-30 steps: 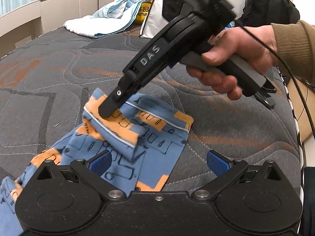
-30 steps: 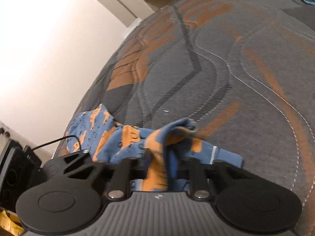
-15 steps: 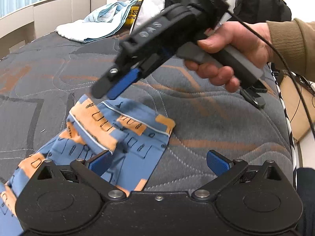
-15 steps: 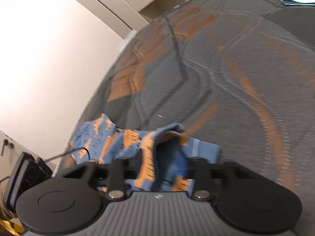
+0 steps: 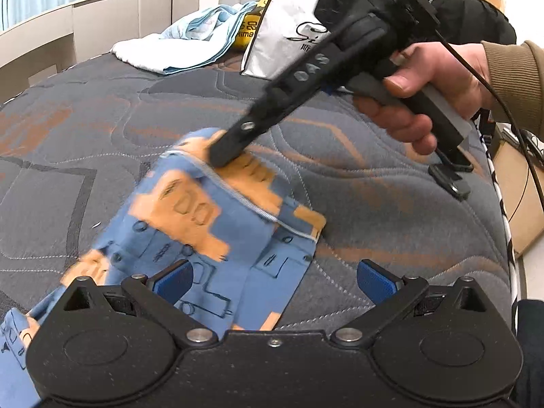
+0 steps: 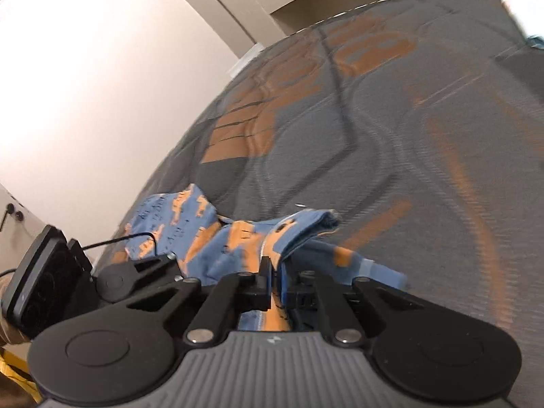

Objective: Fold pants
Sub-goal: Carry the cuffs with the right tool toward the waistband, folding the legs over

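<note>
Pants (image 5: 217, 224) at centre frame on the mattress (image 5: 391, 204), waistband corner pinched by right gripper (image 5: 224, 149); left gripper (image 5: 275, 278) wide, holding nothing: best lifted slowly, keeping seam edges aligned.

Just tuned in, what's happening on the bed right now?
A person is folding small blue-and-orange pants on a grey quilted mattress. The right gripper is shut on the pants' waistband edge, lifting it off the mattress. The left gripper is open, hovering over the lower part of the pants and holding nothing. The fabric is bunched, not yet folded flat. Other laundry lies near the headboard.
</note>
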{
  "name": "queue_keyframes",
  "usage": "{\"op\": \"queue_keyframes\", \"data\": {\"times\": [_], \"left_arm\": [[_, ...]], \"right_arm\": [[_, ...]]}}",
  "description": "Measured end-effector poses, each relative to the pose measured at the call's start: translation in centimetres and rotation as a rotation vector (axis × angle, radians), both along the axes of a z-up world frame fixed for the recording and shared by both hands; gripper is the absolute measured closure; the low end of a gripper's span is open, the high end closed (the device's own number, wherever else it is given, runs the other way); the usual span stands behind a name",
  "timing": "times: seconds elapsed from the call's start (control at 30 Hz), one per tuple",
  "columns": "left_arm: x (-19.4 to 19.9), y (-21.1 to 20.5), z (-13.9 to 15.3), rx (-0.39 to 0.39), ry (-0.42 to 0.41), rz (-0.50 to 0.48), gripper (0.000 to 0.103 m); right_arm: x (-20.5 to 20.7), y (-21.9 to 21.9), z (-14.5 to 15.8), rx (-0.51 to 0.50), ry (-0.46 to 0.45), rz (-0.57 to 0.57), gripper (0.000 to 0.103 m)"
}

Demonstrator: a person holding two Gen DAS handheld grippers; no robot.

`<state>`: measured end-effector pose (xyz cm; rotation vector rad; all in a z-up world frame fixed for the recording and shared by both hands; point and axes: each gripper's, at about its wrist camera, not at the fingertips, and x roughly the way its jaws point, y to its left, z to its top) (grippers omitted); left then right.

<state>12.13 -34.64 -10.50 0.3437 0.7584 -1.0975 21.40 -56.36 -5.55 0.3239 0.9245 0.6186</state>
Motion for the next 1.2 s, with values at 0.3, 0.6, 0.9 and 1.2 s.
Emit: {"op": "queue_keyframes", "data": {"times": [0.3,0.6,0.9,1.2], "left_arm": [[-0.4,0.3,-0.5,0.028,0.020,-0.028,0.001],[-0.6,3.6,-0.1,0.020,-0.007,-0.004,0.001],[-0.3,8.7,-1.8,0.120,-0.002,0.104,0.001],[-1.3,15.2,-3.0,0.156,0.002,0.165,0.001]], "right_arm": [[-0.9,-2.2,-3.8,-0.089,0.146,-0.094,0.097],[-1.7,-1.2,-1.1,-0.152,0.036,-0.119,0.068],[1.4,5.2,-4.3,-0.089,0.106,0.050,0.048],[-1.0,6.4,-0.6,-0.095,-0.043,0.022,0.013]]}}
